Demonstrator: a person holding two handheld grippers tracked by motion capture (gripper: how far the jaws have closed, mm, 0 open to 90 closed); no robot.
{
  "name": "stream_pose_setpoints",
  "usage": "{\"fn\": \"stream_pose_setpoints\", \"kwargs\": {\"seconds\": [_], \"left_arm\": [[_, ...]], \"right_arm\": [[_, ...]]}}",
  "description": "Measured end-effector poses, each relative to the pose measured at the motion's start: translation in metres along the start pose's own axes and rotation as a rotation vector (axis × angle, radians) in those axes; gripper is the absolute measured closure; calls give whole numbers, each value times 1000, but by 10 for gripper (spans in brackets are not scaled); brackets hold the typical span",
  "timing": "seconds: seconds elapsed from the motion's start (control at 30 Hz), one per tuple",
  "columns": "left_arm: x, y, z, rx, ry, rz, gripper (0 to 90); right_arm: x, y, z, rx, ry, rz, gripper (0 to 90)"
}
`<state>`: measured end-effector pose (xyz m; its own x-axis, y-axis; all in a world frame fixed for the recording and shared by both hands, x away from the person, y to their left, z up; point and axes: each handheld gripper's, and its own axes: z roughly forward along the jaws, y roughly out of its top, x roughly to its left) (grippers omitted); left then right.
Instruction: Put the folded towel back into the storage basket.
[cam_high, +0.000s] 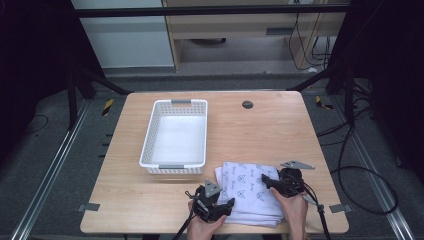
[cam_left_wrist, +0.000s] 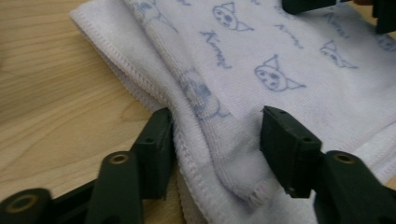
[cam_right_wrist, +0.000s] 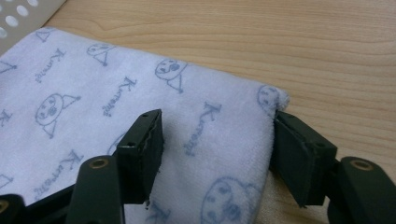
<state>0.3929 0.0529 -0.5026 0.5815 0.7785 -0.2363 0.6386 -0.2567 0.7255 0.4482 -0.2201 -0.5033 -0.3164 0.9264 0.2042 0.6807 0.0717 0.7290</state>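
A folded white towel (cam_high: 250, 192) printed with blue cat faces lies at the table's front right. My left gripper (cam_high: 227, 205) meets its near left edge. In the left gripper view the jaws (cam_left_wrist: 215, 135) clasp a thick folded ridge of towel (cam_left_wrist: 280, 56), one pad against the stitched hem and the other on the cloth. My right gripper (cam_high: 265, 181) sits at the towel's far right corner. In the right gripper view its jaws (cam_right_wrist: 217, 135) straddle that corner of the towel (cam_right_wrist: 70, 93), which lies flat and unsqueezed between them.
An empty white perforated basket (cam_high: 148, 145) stands left of centre, just beyond the towel. A small dark round cap (cam_high: 247, 104) sits in the tabletop near the far edge. The table's front edge runs just under both hands.
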Motion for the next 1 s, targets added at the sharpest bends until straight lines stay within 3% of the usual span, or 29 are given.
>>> {"fn": "stream_pose_setpoints", "kwargs": {"seconds": [0.37,0.6,1.0], "left_arm": [[6,-2,1,-1,-89,-79,667],[2,-2,-2,-21,-68,-68,723],[-2,6,-26,-88,-84,-48,733]], "right_arm": [[3,-1,0,3,47,39,584],[2,-2,-4,-20,65,37,678],[12,8,-30,-121,93,25,691]]}}
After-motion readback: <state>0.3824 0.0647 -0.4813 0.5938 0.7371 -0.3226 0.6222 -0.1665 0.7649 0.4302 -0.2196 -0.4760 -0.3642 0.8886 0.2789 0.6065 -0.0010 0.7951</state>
